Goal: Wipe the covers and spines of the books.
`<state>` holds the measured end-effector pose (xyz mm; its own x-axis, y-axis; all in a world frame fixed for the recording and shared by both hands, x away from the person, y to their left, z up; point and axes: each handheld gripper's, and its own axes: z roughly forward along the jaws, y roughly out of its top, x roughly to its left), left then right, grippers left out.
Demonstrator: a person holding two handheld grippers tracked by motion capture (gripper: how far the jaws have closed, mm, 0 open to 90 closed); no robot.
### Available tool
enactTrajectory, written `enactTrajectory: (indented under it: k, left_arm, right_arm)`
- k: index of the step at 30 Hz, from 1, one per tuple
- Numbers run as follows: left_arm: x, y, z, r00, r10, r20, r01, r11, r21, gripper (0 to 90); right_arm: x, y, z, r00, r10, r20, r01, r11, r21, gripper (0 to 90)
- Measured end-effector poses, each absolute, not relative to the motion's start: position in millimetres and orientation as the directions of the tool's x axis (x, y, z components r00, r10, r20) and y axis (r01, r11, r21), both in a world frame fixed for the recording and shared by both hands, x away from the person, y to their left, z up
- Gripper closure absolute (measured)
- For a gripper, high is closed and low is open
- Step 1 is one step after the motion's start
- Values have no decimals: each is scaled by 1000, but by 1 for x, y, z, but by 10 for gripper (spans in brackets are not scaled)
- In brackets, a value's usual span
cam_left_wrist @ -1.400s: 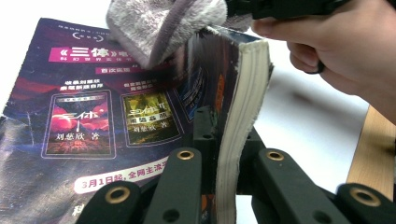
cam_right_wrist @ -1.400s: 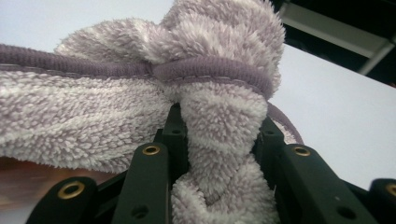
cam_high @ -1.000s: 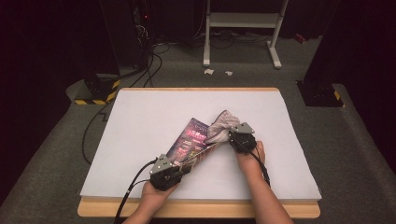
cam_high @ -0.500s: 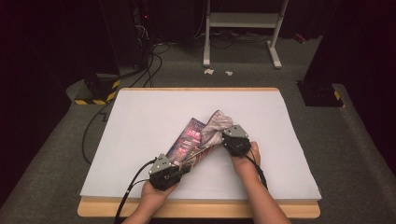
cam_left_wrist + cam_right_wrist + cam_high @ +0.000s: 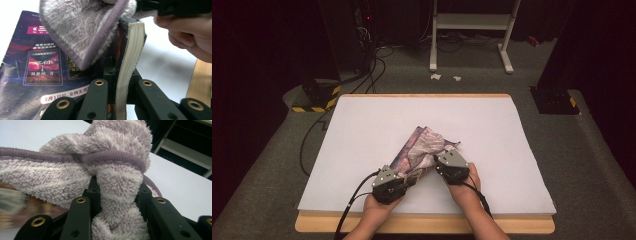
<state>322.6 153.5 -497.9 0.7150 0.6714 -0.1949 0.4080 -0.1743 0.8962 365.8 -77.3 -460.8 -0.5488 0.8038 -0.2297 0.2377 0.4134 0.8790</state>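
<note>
Left tongs (image 5: 408, 176) clamped tight on the near end of a book (image 5: 37, 75), page block between the jaws. Right tongs (image 5: 438, 161) partly closed around a bunched lilac towel (image 5: 110, 170), pressed over the book's cover. Book lies toward the counter's (image 5: 362, 125) near edge, roughly mid-width; its far end is probably under the towel.

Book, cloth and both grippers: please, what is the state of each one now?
Book: closed, lying on the table, clamped at its edge.
Cloth: bunched, draped over the book.
Left gripper: shut on the book.
Right gripper: shut on the cloth.
</note>
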Motion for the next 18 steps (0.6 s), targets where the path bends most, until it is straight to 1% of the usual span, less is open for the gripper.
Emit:
enactTrajectory:
  k: [6, 9, 13, 18]
  left_arm:
    - [322, 154, -498, 715, 672, -194, 407, -174, 897, 836]
    - [322, 154, -498, 714, 673, -194, 407, -173, 897, 836]
    - [323, 153, -498, 714, 671, -199, 412, -174, 894, 835]
    - [323, 153, -498, 714, 671, -201, 413, -172, 894, 836]
  right_arm:
    - [350, -66, -456, -583, 777, -236, 200, 419, 886, 659]
    - [345, -62, -454, -586, 771, -251, 184, 428, 885, 659]
    - [350, -65, -457, -583, 773, -249, 192, 429, 882, 657]
    - [362, -73, -462, -548, 797, -255, 221, 432, 874, 658]
